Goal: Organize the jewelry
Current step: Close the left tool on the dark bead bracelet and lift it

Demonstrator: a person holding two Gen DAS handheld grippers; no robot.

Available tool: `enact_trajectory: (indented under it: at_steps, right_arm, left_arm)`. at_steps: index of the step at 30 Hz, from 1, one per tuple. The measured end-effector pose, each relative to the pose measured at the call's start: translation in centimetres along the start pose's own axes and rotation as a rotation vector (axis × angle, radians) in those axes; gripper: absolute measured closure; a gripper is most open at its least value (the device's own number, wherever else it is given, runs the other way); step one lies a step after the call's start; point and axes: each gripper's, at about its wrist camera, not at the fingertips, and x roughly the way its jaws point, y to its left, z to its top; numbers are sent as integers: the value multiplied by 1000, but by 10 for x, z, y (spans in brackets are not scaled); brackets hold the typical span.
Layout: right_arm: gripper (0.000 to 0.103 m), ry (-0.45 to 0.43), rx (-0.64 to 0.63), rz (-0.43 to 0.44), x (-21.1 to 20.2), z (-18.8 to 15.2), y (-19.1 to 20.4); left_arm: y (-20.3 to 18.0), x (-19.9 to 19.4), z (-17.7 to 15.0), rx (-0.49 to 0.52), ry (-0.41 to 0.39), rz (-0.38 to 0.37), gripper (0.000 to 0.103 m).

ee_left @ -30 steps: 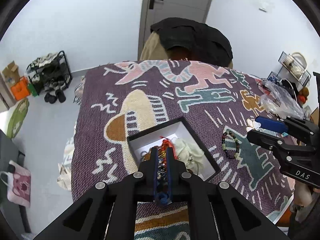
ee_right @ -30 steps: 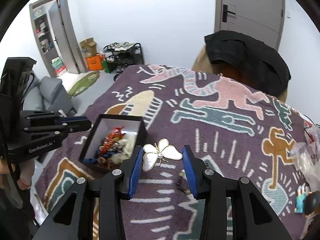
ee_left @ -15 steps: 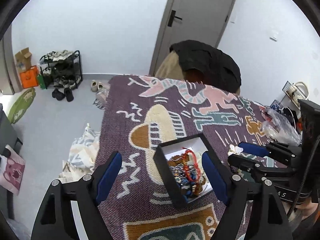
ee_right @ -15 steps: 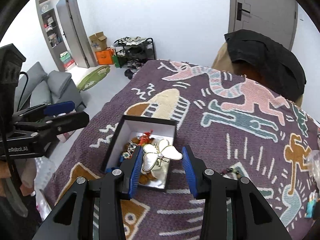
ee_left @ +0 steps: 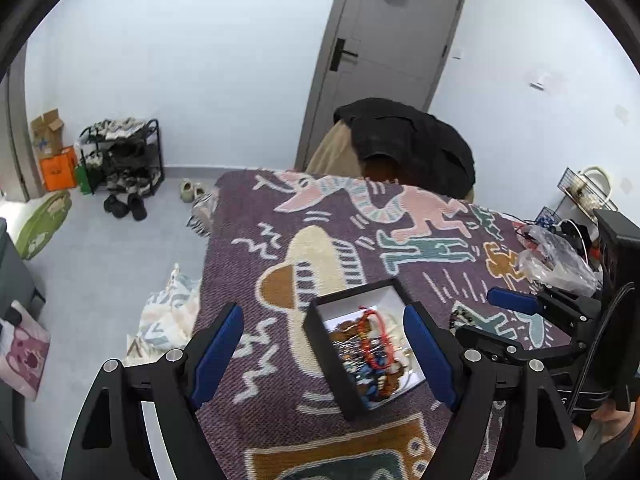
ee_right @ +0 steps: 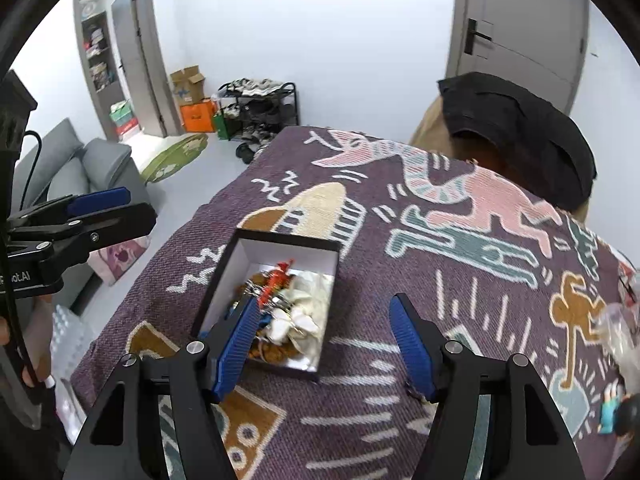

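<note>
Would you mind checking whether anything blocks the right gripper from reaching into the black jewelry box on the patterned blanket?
Nothing visible does. The right gripper is open above the lidless black jewelry box, and its tangled jewelry lies exposed. The left gripper, also open, is held off to the side.

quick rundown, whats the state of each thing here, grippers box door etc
left gripper: open, holding nothing
right gripper: open, holding nothing
jewelry box: lid off, piled with jewelry
white butterfly brooch: lying in the box
beaded bracelet: loose on the blanket, outside the box
grey door: shut
</note>
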Motion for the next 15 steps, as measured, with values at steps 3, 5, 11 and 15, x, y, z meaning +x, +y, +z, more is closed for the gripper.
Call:
enact_trajectory:
  at_steps: [3, 5, 11, 15]
  right_arm:
    - [36, -9, 36, -6, -8, -9, -12]
    - [36, -14, 67, -14, -14, -16, -22]
    - [36, -25, 171, -15, -30, -36, -55]
    - [36, -31, 218, -20, -38, -46, -73]
  left_arm:
    - [-16, 0, 0, 33, -14, -16, 20]
    - [-28, 2, 0, 54, -12, -24, 20]
    - [-56, 7, -3, 96, 1, -41, 20]
    - [-73, 13, -7, 114, 15, -59, 20]
